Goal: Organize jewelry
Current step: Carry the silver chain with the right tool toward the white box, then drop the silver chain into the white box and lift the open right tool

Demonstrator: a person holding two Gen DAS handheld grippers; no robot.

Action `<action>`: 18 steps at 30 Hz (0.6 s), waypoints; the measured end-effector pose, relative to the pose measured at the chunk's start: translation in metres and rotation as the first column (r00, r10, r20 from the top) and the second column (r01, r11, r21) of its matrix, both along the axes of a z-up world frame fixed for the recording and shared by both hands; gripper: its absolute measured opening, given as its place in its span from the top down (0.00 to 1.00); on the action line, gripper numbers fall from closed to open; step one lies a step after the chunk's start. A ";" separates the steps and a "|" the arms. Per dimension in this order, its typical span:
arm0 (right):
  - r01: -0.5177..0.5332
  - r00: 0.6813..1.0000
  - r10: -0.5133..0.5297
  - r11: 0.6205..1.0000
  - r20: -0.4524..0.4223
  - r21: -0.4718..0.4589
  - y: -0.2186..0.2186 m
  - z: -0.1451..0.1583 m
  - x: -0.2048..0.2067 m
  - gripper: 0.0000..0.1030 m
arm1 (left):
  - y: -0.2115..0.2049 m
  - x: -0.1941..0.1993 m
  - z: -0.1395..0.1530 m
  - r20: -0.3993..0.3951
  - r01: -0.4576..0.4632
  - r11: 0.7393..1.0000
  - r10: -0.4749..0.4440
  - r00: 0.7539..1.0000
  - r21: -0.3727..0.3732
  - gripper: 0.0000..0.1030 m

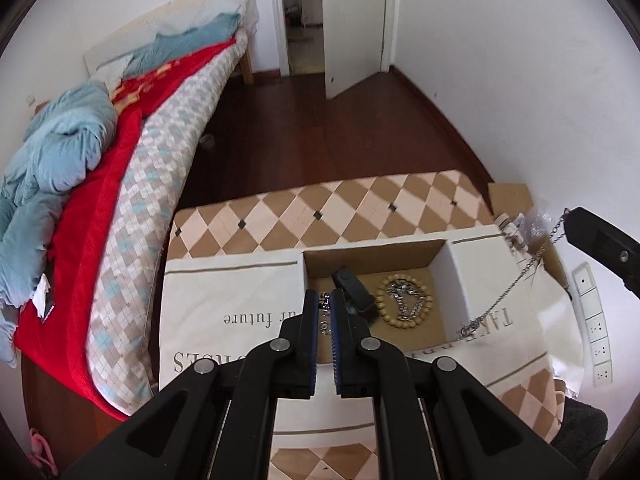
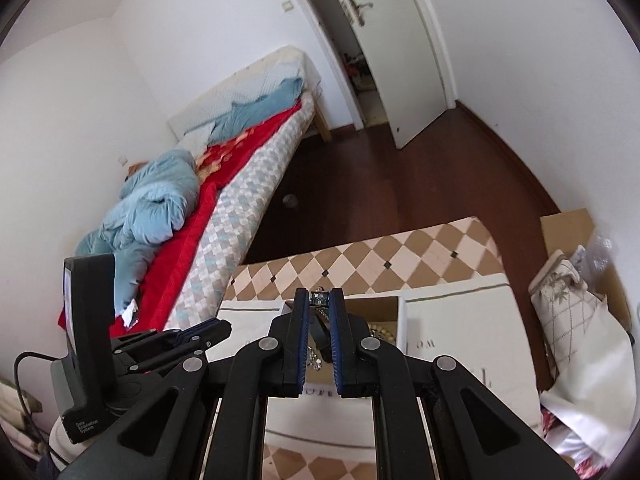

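Between grippers, chain [image 1: 516,276] slants diagonally.

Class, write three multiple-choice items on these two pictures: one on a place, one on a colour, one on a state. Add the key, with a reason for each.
1. Where does the wooden bead bracelet lie?
A. On the bed
B. On the floor
C. In the open cardboard box

2. What colour is the blanket spread along the bed?
A. Red
B. Green
C. Black

3. How is the right gripper?
A. Wide open, empty
B. Shut on a silver chain
C. Out of view

Key: 1 C, the wooden bead bracelet rests on the floor of the cardboard box. 2 A, the blanket is red. 3 B, the right gripper pinches the silver chain.
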State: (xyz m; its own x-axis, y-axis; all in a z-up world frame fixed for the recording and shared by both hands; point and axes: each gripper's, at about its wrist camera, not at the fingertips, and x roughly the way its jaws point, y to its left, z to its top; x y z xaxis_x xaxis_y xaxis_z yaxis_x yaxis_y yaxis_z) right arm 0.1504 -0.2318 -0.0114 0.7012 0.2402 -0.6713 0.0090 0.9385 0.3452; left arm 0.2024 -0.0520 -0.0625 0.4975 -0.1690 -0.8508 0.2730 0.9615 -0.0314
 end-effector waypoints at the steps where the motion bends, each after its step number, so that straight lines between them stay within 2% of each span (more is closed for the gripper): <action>1: -0.008 1.000 0.008 1.000 -0.018 -0.002 0.002 -0.006 0.007 0.90 | -0.001 0.005 -0.007 -0.016 0.005 1.000 -0.005 1.000 0.004 0.97; 4: -0.036 0.995 0.035 0.999 -0.089 -0.002 0.008 -0.030 0.028 0.90 | -0.002 0.015 -0.031 -0.072 0.014 1.000 -0.014 0.997 0.009 0.97; 10: -0.067 0.981 0.070 0.998 -0.182 0.022 0.014 -0.070 0.041 0.90 | -0.005 0.029 -0.071 -0.166 0.030 0.999 -0.026 0.986 0.019 0.97; 13: -0.071 0.975 0.081 0.996 -0.208 0.054 0.014 -0.080 0.046 0.90 | -0.004 0.033 -0.081 -0.196 0.024 1.000 -0.022 0.980 0.007 0.95; 14: -0.075 0.972 0.087 0.995 -0.216 0.064 0.014 -0.082 0.048 0.90 | -0.002 0.035 -0.083 -0.205 0.017 1.000 -0.017 0.979 -0.001 0.91; 18: -0.090 0.955 0.118 0.989 -0.273 0.115 0.015 -0.094 0.059 0.89 | 0.006 0.041 -0.084 -0.233 -0.042 0.998 0.029 0.972 -0.049 0.91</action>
State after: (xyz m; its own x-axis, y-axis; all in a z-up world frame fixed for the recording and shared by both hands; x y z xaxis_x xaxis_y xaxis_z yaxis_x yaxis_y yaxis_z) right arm 0.2098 -0.2165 -0.1055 0.4574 0.3777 -0.8051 0.0223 0.9002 0.4350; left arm 0.2436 -0.0458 -0.1466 0.2936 -0.2031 -0.9341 0.2180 0.9657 -0.1414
